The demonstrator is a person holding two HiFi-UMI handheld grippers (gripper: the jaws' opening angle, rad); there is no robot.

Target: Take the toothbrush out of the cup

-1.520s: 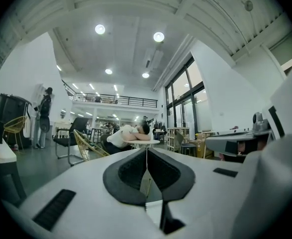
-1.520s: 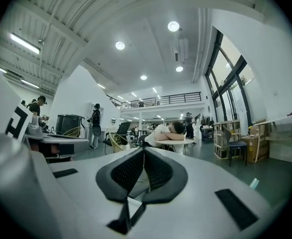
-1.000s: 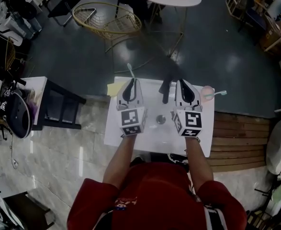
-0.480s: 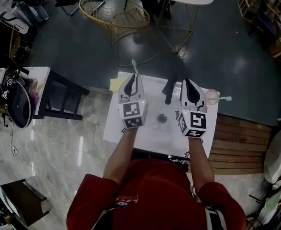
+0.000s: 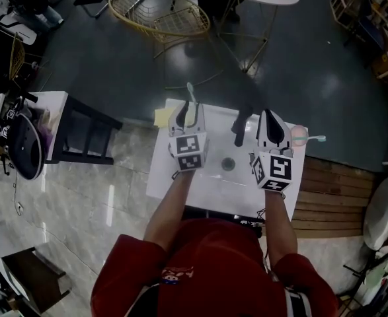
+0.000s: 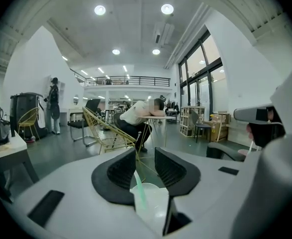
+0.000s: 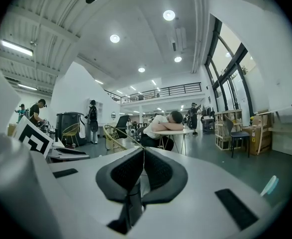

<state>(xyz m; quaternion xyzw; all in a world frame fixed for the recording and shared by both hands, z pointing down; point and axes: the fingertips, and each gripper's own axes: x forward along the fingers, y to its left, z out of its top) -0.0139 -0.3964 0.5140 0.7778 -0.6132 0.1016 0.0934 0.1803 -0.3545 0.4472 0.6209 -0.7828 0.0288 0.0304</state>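
The left gripper has just been opening its fingers; they stand apart, not gripping the translucent plastic cup between them. The pale green toothbrush stands in it, far left on the white surface. The right gripper has its fingers together, empty.

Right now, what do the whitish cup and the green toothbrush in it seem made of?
Toothbrush: probably plastic; uniform pale green, smooth, slim handle.
Cup: probably thin plastic, milky and semi-translucent; the handle shows faintly through its wall.
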